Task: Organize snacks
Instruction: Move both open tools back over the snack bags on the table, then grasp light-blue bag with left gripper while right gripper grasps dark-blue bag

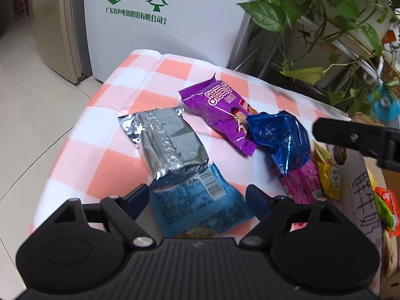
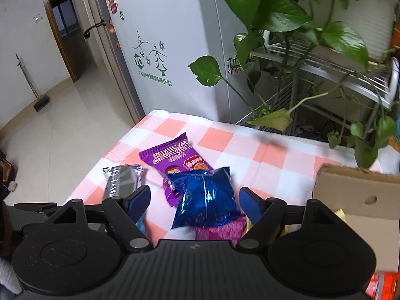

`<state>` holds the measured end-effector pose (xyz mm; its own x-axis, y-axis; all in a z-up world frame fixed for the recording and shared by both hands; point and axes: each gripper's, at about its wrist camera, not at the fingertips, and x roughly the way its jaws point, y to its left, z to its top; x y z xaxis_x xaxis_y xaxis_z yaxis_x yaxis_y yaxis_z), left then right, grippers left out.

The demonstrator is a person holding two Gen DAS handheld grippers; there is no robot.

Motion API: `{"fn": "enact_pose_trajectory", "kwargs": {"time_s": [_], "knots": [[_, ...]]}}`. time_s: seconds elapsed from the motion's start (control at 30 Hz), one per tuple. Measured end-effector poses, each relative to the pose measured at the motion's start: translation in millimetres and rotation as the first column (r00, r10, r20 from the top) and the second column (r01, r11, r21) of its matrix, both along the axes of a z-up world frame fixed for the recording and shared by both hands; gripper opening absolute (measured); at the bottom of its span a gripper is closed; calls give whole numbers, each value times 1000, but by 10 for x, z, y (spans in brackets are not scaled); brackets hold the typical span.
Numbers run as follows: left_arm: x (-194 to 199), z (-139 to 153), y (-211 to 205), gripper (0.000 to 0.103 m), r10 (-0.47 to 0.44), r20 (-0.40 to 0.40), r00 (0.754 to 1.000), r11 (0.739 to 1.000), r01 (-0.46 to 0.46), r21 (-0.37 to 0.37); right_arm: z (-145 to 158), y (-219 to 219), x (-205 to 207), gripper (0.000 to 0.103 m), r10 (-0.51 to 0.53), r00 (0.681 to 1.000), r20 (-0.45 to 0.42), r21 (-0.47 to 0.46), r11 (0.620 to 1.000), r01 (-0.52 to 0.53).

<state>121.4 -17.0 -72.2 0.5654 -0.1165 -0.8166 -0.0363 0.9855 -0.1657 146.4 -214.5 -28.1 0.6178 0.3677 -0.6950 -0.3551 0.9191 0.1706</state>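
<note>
Several snack packets lie on a table with a pink-and-white checked cloth [image 1: 100, 130] [image 2: 262, 155]. My left gripper [image 1: 197, 200] is open, its fingers on either side of a light blue packet [image 1: 197, 207] whose far end rests under a silver packet [image 1: 165, 147] [image 2: 122, 180]. A purple packet [image 1: 215, 112] [image 2: 170, 158] lies further back. My right gripper [image 2: 195, 196] is open around a dark blue packet [image 2: 205, 200] [image 1: 280, 137], which lies partly on the purple one and on a pink packet [image 2: 220, 230] [image 1: 302, 182]. One right finger [image 1: 350, 140] shows in the left wrist view.
A cardboard box [image 2: 355, 192] [image 1: 360, 195] with several snacks in it stands at the right. A yellow packet [image 1: 327, 175] leans against it. Behind the table are a white freezer [image 1: 162, 25] [image 2: 170, 37], a trailing plant [image 2: 287, 20] and a metal rack [image 2: 337, 67]. The table's left edge drops to the tiled floor.
</note>
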Motion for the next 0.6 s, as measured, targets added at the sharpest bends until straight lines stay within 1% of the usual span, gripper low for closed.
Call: {"fn": "enact_pose_trajectory", "kwargs": {"time_s": [0.17, 0.27, 0.37, 0.47, 0.57, 0.6], "knots": [[49, -81, -72, 92, 1, 7, 1000, 999, -2, 45, -116, 29, 182, 85, -7, 1000, -22, -7, 1000, 6], [77, -150, -67, 92, 5, -15, 1000, 999, -5, 40, -199, 65, 262, 86, 0, 999, -44, -15, 1000, -1], [63, -164, -96, 94, -11, -4, 1000, 998, 11, 68, -267, 101, 308, 88, 8, 998, -56, -37, 999, -10], [59, -166, -76, 95, -11, -5, 1000, 998, 11, 63, -334, 118, 338, 88, 11, 997, -74, -49, 999, -15], [47, -165, -28, 93, -1, -2, 1000, 998, 1, 59, -377, 137, 344, 86, 20, 996, -87, -57, 998, -25], [41, -165, -4, 91, 3, 2, 1000, 998, -3, 57, -387, 147, 342, 81, 26, 995, -93, -59, 998, -31]]}}
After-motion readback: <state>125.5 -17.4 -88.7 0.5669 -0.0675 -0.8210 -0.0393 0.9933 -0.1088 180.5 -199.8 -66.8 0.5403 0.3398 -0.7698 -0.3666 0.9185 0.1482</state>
